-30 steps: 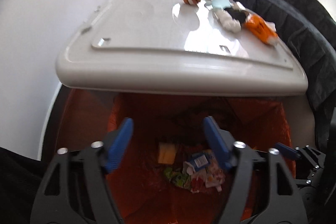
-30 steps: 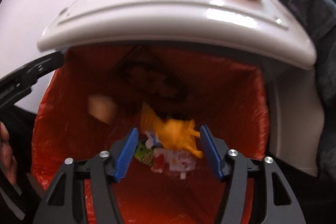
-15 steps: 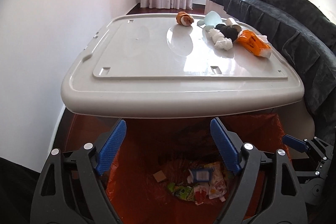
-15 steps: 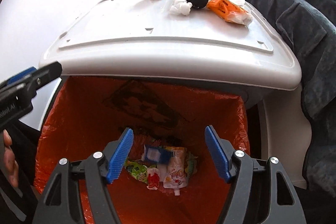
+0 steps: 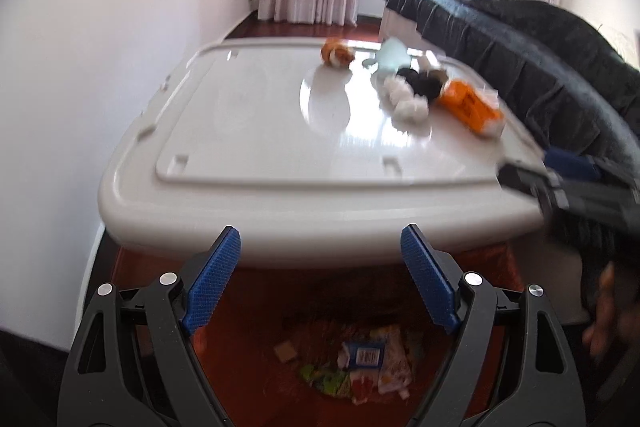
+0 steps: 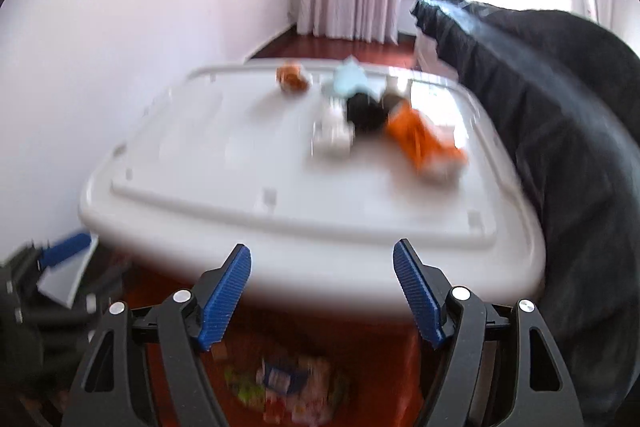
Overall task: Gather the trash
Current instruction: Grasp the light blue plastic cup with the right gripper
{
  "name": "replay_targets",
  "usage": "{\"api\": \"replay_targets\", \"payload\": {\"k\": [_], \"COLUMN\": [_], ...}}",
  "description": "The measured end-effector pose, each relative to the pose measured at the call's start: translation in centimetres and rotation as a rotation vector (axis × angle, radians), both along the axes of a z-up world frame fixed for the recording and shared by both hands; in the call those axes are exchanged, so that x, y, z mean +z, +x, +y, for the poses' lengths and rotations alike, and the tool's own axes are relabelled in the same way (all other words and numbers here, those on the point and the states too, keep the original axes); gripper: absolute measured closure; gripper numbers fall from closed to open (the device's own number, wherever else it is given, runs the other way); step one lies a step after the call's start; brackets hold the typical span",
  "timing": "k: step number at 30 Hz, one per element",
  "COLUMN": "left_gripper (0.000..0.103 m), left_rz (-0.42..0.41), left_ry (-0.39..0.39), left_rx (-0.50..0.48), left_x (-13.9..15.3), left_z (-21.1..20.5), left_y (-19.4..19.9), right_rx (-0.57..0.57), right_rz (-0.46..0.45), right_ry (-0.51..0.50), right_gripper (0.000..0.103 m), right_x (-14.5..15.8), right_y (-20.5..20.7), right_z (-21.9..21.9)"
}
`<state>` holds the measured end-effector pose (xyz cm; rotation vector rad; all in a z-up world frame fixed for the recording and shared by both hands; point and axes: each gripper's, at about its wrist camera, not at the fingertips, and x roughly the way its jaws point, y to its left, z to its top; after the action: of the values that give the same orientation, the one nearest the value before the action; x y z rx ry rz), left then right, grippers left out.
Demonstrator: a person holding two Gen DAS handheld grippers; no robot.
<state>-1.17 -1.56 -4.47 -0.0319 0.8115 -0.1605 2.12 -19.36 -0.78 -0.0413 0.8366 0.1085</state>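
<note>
Bin (image 5: pixel 496 267): we count several wrappers (image 5: pixel 372 359) inside. Lid (image 5: pixel 256 131), far right: five scraps (image 5: pixel 468 103) left. Left tongs (image 5: pixel 318 283) wide, empty; right tongs (image 6: pixel 322 297) just opened wider, empty.

Both wrist views look steeply down, near, sharing white lid (image 5: pixel 256 147) and orange-lined bin (image 6: pixel 360 347).

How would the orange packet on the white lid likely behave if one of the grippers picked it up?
The orange packet looks like a soft, crumpled wrapper, so it would probably flex or crush between the pads rather than hold shape. It seems light for its size. Lying flat on the white lid, it should not roll, though it may slide on the glossy surface.
</note>
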Motion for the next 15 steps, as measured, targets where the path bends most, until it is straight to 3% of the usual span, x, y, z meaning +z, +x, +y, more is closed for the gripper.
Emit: {"api": "replay_targets", "payload": {"k": [7, 15], "left_gripper": [0.023, 0.023], "left_rz": [-0.068, -0.070], "left_ry": [-0.041, -0.048], "left_rx": [0.020, 0.022], "left_x": [2.5, 2.2], "left_z": [0.0, -0.4], "left_y": [4.1, 8.2], "right_rx": [0.071, 0.090], "right_rz": [-0.067, 0.017], "right_ry": [-0.067, -0.095], "right_gripper": [0.027, 0.027], "right_x": [2.3, -0.3], "right_y": [10.5, 22.8], "right_z": [-0.1, 0.0]}}
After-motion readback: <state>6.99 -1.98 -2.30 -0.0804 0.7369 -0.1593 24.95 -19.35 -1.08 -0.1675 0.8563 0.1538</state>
